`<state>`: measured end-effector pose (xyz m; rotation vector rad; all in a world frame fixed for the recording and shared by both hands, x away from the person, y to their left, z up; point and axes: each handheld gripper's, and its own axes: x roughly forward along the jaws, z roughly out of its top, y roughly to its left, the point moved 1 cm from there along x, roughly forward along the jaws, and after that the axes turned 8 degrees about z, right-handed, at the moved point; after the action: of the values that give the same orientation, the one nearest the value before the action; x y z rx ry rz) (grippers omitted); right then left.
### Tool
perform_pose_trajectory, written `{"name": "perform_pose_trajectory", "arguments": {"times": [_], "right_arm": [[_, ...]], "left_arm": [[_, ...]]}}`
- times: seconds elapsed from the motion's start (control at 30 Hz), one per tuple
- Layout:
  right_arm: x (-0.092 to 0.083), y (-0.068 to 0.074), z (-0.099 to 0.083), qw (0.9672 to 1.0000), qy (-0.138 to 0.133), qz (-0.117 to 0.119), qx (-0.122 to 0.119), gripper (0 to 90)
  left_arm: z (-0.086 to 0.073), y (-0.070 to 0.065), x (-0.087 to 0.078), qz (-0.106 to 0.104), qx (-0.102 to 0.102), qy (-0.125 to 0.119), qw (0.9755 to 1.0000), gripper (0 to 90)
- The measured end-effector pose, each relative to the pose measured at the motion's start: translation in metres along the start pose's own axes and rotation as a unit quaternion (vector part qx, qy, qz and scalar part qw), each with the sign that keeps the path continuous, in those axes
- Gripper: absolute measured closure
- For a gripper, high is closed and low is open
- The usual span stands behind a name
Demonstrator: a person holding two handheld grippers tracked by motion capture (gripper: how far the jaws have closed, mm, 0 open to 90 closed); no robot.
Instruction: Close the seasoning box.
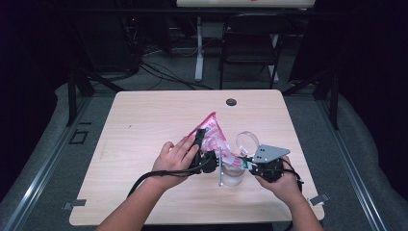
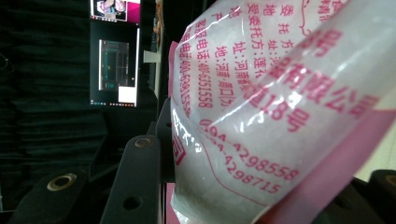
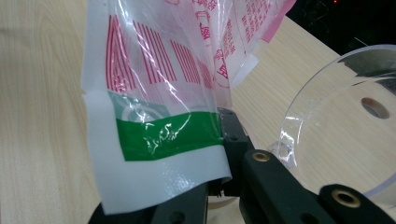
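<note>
A pink and white printed plastic bag (image 1: 212, 131) is held up over the wooden table (image 1: 144, 125) between both grippers. My left gripper (image 1: 200, 144) is shut on the bag's body; in the left gripper view the bag (image 2: 261, 102) bulges between the black jaws of the left gripper (image 2: 261, 191). My right gripper (image 1: 242, 162) is shut on the bag's lower edge, and the right gripper (image 3: 219, 144) pinches the bag (image 3: 154, 116) by its white and green seam. Under the bag stands a clear jar (image 1: 232, 176) with its round clear lid (image 1: 247, 141) swung open; the lid (image 3: 336, 126) shows beside the right jaws.
A thin grey rod (image 1: 220, 168) stands upright against the jar's left side. A black round grommet (image 1: 231, 102) sits near the table's far edge. A dark folding chair (image 1: 250, 43) stands on the floor behind the table.
</note>
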<state>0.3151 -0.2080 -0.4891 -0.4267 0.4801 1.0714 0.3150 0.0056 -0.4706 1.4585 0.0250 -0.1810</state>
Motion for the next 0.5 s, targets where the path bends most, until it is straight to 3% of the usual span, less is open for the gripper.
{"name": "perform_pose_trajectory", "arguments": {"times": [0.5], "right_arm": [[-0.0007,0.0003,0.0,1.0,-0.005,-0.005,0.0,90.0]], "left_arm": [[0.0011,0.0018,-0.0009,0.004,0.004,-0.002,1.0,64.0]]}}
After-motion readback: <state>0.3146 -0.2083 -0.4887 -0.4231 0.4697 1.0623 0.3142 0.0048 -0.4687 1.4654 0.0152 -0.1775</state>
